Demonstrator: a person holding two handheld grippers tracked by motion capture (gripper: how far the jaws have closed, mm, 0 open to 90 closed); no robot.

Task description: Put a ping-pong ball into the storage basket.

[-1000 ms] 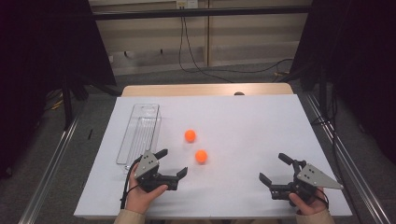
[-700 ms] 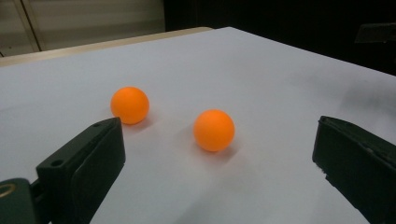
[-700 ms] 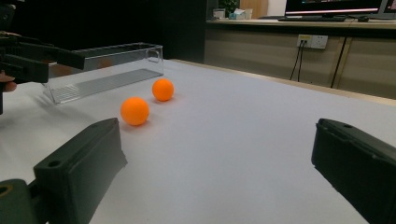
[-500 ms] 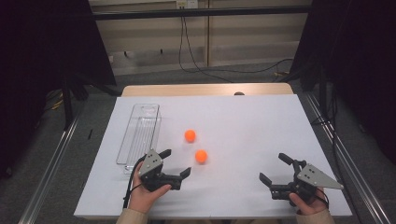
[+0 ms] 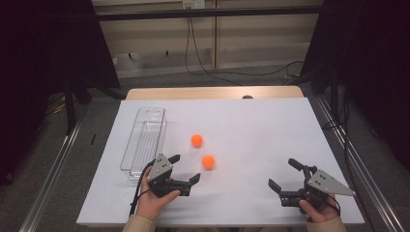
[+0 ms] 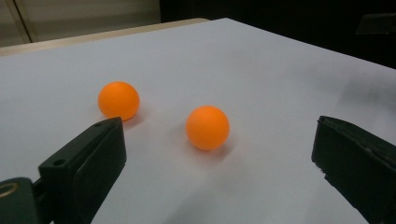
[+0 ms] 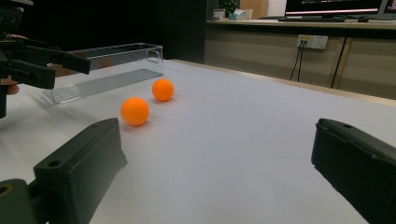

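Left hand-held gripper lines up on the near ball

On the counter (image 5: 270, 125), the clear tray (image 5: 145, 137) lies beside the left hand-held gripper (image 5: 185, 169), whose jaws stand wide; the near ball (image 5: 208, 161) sits just ahead, not touched, the far ball (image 5: 196, 140) beyond it. The right hand-held gripper (image 5: 285, 175) rests wide, well apart. Next move, I judge: advance and close on the near ball.

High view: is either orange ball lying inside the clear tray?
No: both orange balls lie on the white table, apart from the clear tray to their left.
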